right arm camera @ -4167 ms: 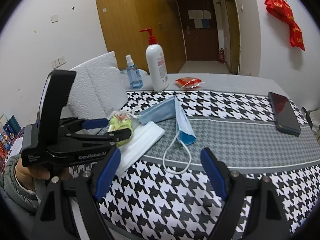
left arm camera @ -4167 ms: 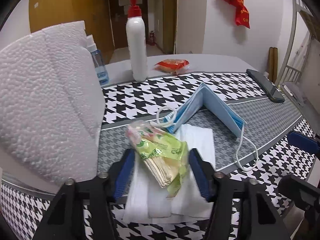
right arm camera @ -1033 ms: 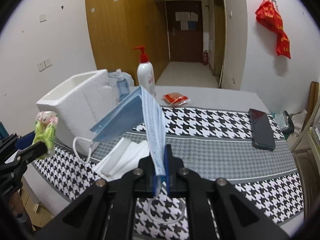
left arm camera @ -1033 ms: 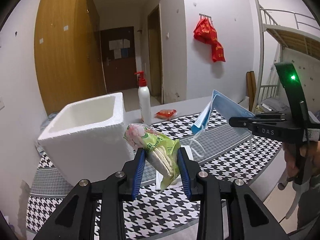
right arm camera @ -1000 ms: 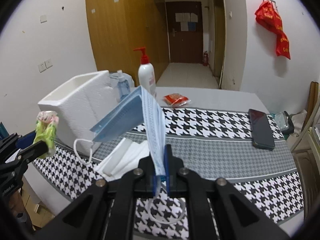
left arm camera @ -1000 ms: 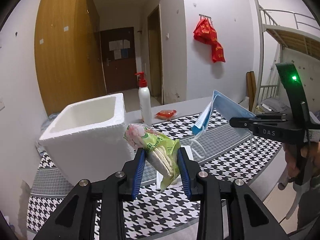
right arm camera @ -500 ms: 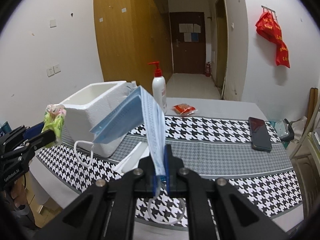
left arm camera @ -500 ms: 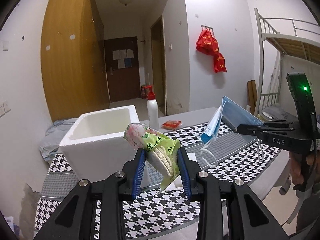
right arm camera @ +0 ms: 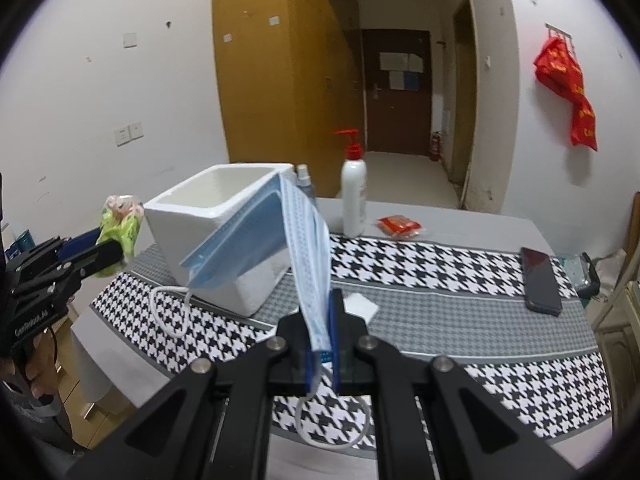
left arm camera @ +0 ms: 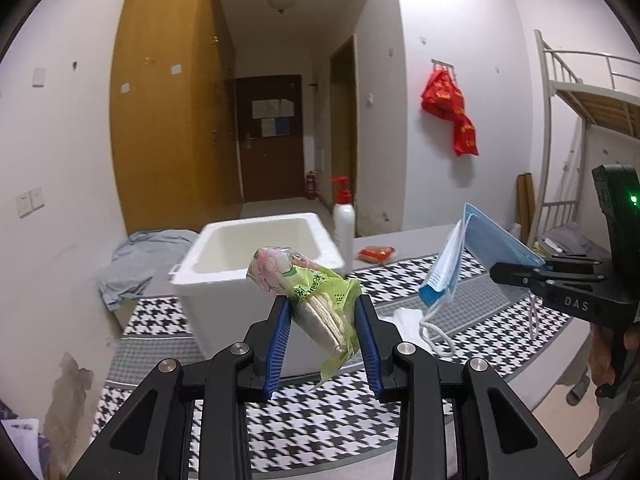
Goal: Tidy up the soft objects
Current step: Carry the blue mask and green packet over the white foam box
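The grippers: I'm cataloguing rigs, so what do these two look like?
Both have black angular arms with silver rivets and blue ribbed pads. The left gripper reads "GenRobot.AI" on its side. The right gripper reads "DAS" and shows a green light. Bare hands hold the handles.

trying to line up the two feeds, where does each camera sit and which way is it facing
Left wrist: rides the left gripper, looking along its fingers past the green tissue pack toward the foam box; the right gripper and hand show at right.
Right wrist: rides the right gripper, clamping the blue face mask, facing the table; the left gripper shows at left.
Shared: foam box, pump bottle, mask, pack.
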{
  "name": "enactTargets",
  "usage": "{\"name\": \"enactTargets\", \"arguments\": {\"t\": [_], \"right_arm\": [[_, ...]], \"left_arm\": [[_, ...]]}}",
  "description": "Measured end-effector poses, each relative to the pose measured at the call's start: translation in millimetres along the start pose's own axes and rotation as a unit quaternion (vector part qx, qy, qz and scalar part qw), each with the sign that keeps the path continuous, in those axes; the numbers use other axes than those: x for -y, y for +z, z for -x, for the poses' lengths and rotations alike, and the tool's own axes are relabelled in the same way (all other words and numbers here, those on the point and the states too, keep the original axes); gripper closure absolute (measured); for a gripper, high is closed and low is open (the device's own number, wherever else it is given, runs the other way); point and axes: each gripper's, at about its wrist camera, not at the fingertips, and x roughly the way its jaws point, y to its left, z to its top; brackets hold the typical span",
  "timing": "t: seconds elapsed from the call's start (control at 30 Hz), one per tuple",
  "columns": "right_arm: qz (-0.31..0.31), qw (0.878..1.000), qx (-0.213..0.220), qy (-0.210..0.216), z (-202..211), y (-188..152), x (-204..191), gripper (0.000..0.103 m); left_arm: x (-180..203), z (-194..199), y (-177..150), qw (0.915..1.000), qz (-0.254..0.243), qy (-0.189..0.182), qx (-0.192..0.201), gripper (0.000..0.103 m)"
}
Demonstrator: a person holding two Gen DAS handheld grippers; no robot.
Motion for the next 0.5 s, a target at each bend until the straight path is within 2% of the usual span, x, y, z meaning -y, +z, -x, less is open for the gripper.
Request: {"name": "enactTargets", "arguments": {"t": [0.5], "right_arm": [[0.045, 0.997, 0.011, 0.054, -21.7, 25.9, -48.5, 0.094]], "left_arm": [[-50.6, 17.9, 7.8, 0.9974, 0.028, 0.063, 0.020, 0.068]]}}
